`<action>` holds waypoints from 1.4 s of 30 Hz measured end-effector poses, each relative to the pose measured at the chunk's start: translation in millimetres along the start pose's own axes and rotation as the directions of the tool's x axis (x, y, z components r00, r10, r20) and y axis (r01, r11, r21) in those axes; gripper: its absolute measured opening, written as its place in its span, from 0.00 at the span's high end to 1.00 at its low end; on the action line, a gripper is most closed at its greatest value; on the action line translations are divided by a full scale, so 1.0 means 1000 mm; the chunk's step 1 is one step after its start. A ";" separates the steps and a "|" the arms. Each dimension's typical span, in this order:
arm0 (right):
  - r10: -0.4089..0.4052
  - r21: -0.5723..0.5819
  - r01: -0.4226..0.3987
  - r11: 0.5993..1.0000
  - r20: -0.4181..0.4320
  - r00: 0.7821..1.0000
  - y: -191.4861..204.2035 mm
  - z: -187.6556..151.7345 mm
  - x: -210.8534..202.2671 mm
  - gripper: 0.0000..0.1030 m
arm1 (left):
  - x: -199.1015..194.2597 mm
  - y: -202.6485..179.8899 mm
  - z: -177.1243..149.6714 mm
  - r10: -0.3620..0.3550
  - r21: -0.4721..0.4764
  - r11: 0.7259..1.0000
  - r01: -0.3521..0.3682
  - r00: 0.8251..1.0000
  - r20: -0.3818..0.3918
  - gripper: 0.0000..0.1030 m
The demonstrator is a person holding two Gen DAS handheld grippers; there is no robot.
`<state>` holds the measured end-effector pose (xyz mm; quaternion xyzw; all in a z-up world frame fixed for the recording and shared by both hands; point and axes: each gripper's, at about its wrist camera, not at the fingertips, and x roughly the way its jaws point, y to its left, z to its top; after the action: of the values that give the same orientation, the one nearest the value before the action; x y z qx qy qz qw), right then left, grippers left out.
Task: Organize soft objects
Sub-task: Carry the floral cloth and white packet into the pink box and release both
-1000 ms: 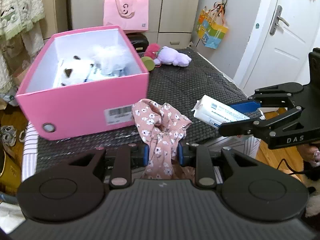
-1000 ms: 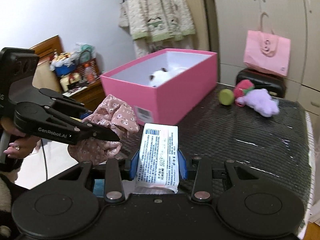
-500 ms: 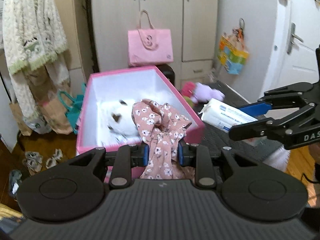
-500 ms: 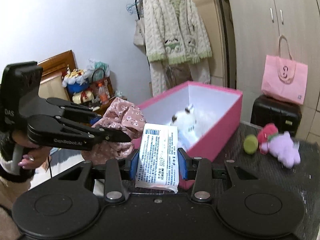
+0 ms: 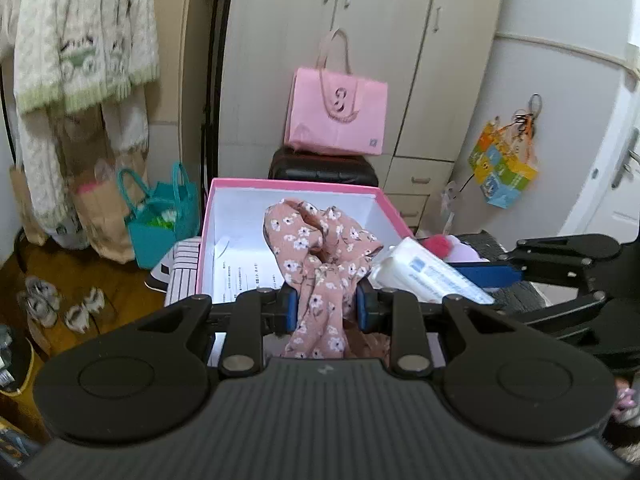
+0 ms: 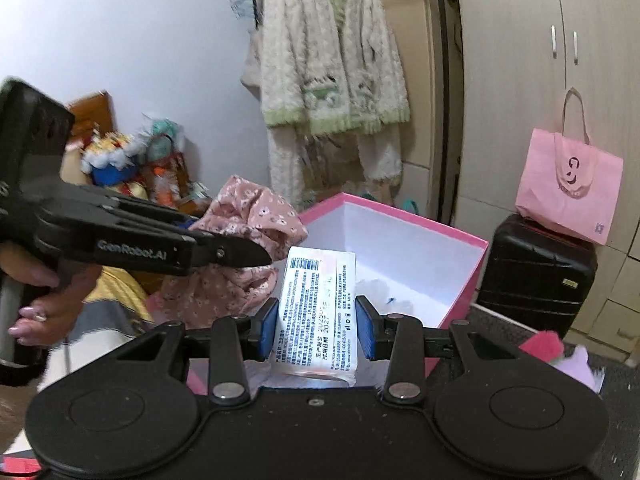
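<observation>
Right now I have both loads up over the pink box (image 5: 296,188), which I take as my landmark. Nearest me, the left hand-held gripper (image 5: 325,307) is clamped tight on the floral cloth (image 5: 320,248), pinching a bunched middle part so the loose folds rise above the jaws over the box's near half; held that way, I judge it will drop in as one bundle rather than trail over the rim. Just to the right of it, over the box's right edge, the right hand-held gripper (image 6: 316,330) holds the tissue pack (image 6: 316,308) across its narrow width, jaws set only as wide as the pack, label side up and long end pointing into the box. That grip keeps the soft pack from folding. Both sit above the open interior, where I see white lining and a little white fluff at the bottom. Beyond the box stands a black suitcase (image 6: 536,272) with a pink tote bag (image 5: 336,116) on top.
</observation>
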<state>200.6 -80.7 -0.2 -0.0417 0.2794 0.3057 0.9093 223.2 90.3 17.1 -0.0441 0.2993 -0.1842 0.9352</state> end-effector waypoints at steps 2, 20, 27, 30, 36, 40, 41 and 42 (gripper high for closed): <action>-0.017 -0.006 0.017 1.000 -0.036 0.999 -0.009 0.007 0.019 0.57 | 0.016 0.006 0.006 0.003 -0.017 1.000 -0.004 1.000 -0.031 0.75; -0.075 -0.077 0.062 0.995 -0.194 0.978 -0.034 0.031 0.100 0.42 | 0.083 0.024 0.026 0.063 -0.053 0.996 -0.073 0.984 -0.165 0.41; -0.077 -0.053 0.071 0.996 -0.124 0.989 -0.033 0.024 0.059 0.38 | 0.038 0.011 0.017 0.116 0.057 0.992 -0.113 0.992 -0.056 0.22; -0.086 -0.065 0.079 0.995 -0.109 0.990 -0.025 0.018 0.040 0.37 | 0.020 0.003 0.012 0.141 0.107 0.985 -0.135 0.989 -0.044 0.19; -0.071 -0.083 0.064 0.994 -0.096 0.993 -0.006 0.013 0.005 0.37 | -0.015 -0.014 0.003 0.135 0.175 0.976 -0.128 0.991 -0.025 0.18; -0.056 -0.097 0.048 0.994 -0.082 0.995 0.009 0.013 -0.019 0.37 | -0.036 -0.027 -0.003 0.116 0.209 0.972 -0.111 0.993 -0.011 0.18; -0.056 -0.105 0.048 0.993 -0.078 0.995 0.013 0.013 -0.024 0.36 | -0.042 -0.031 -0.004 0.111 0.221 0.970 -0.107 0.994 -0.008 0.18; -0.056 -0.110 0.048 0.993 -0.075 0.996 0.017 0.013 -0.029 0.36 | -0.047 -0.035 -0.006 0.106 0.233 0.967 -0.102 0.994 -0.005 0.17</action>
<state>178.1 -79.6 27.4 -0.1101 0.2963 0.2947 0.9018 173.8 75.5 44.3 0.0831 0.2857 -0.1689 0.9397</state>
